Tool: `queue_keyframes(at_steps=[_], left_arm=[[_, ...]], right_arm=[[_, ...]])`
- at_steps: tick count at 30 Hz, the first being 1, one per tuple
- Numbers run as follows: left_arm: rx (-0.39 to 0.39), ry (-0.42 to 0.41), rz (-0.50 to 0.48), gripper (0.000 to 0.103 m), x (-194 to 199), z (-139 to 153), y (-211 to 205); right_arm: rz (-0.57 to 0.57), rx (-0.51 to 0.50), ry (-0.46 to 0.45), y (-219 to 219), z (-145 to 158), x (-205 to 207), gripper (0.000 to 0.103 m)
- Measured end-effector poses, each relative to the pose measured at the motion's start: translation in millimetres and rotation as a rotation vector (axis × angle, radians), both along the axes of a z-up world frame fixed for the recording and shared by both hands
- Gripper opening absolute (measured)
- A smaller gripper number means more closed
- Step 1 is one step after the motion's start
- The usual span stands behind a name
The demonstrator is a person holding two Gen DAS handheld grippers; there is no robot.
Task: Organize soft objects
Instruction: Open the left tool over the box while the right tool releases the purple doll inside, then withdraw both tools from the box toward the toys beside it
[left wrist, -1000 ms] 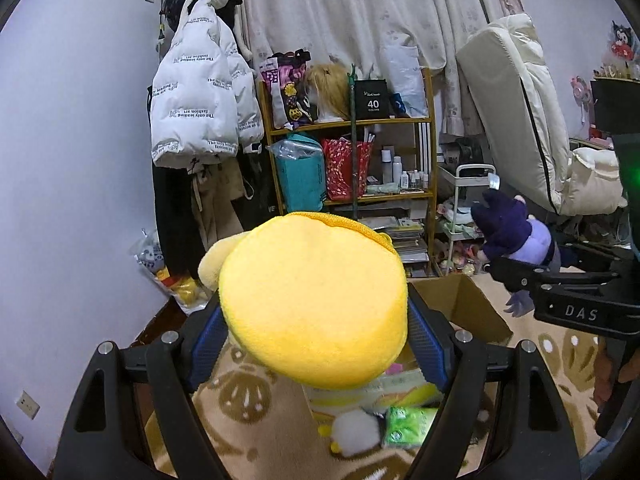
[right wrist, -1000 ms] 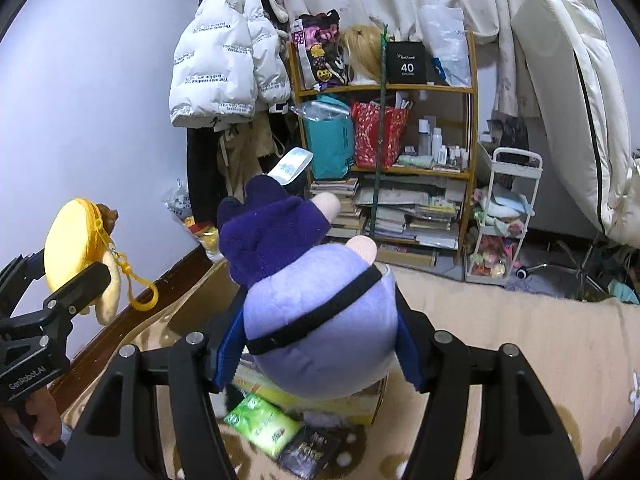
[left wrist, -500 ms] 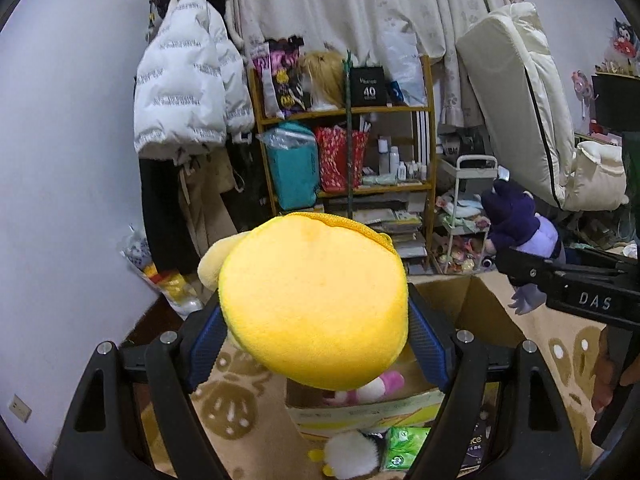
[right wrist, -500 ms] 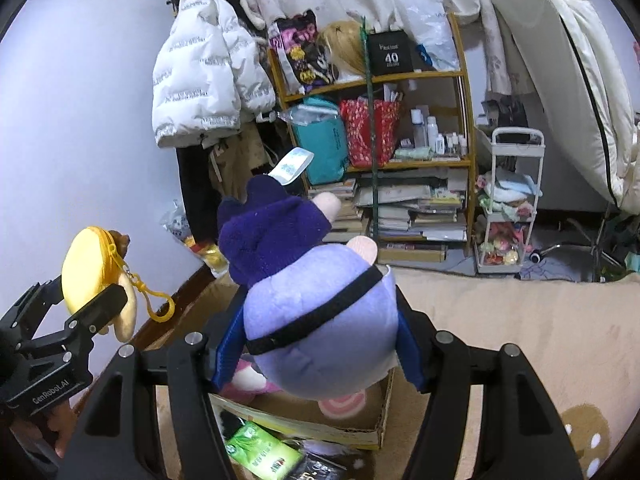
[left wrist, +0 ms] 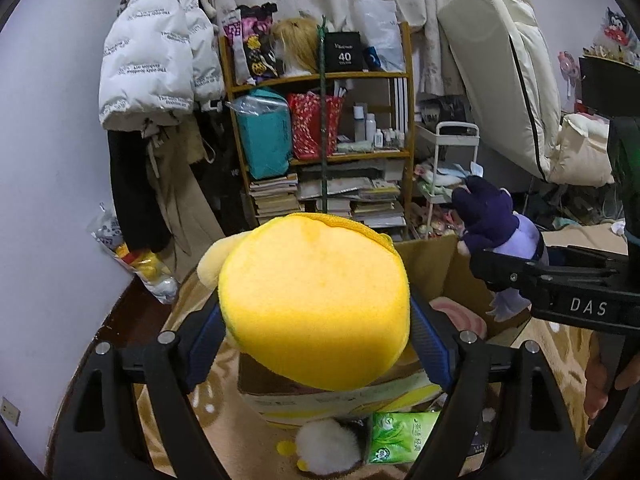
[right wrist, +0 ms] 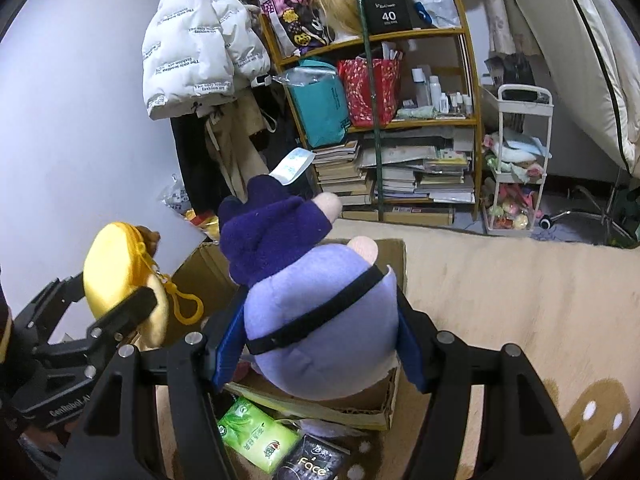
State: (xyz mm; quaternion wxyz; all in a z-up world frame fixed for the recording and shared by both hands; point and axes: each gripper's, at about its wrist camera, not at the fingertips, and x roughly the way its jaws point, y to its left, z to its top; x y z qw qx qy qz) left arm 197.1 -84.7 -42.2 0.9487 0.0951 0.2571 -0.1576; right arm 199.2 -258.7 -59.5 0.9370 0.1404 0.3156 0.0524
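A round yellow plush pouch (left wrist: pixel 314 304) with a yellow clip sits between the blue pads of my left gripper (left wrist: pixel 316 332). The jaws are opening, but the pads still touch its sides. It hangs over the near left part of an open cardboard box (left wrist: pixel 424 264) on the rug. My right gripper (right wrist: pixel 316 344) is shut on a lilac plush doll with a dark purple hood (right wrist: pixel 320 320), held above the same box (right wrist: pixel 200 276). Each gripper shows in the other view: the pouch (right wrist: pixel 116 276) at left, the doll (left wrist: pixel 496 220) at right. A pink soft toy (left wrist: pixel 460 316) lies inside the box.
In front of the box lie a green tissue pack (left wrist: pixel 400 436), a white fluffy toy (left wrist: pixel 328 452) and a black packet (right wrist: pixel 316 464). Behind stand a loaded wooden shelf (left wrist: pixel 320 148), hanging coats (left wrist: pixel 156 48) and a white trolley (right wrist: pixel 520 140). Beige rug (right wrist: pixel 500 280) stretches to the right.
Both grippers have sunk toward the cardboard box, which now looms larger under the toys. The left pads stand slightly wider around the yellow pouch.
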Motion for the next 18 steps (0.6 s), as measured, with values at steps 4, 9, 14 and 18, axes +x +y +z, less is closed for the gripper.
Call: queue_keyframes(at_steps=[4, 9, 14, 18], left_arm=[[-0.003, 0.003, 0.004, 0.091, -0.2, -2.4, 0.2], [-0.014, 0.004, 0.021, 0.099, -1.2, -2.5, 3.9], [-0.012, 0.028, 0.049, 0.099, -4.5, -1.8, 10.8], [0.002, 0.041, 0.067, 0.099, -9.6, 1.7, 17.8]], right_arm=[[0.006, 0.024, 0.014, -1.1, -3.2, 1.3, 0.070], [0.016, 0.022, 0.031, 1.2, -5.5, 2.3, 0.073], [0.014, 0.021, 0.016, 3.5, -2.0, 0.0, 0.083], [0.004, 0.015, 0.012, 4.6, 3.3, -7.4, 0.094]])
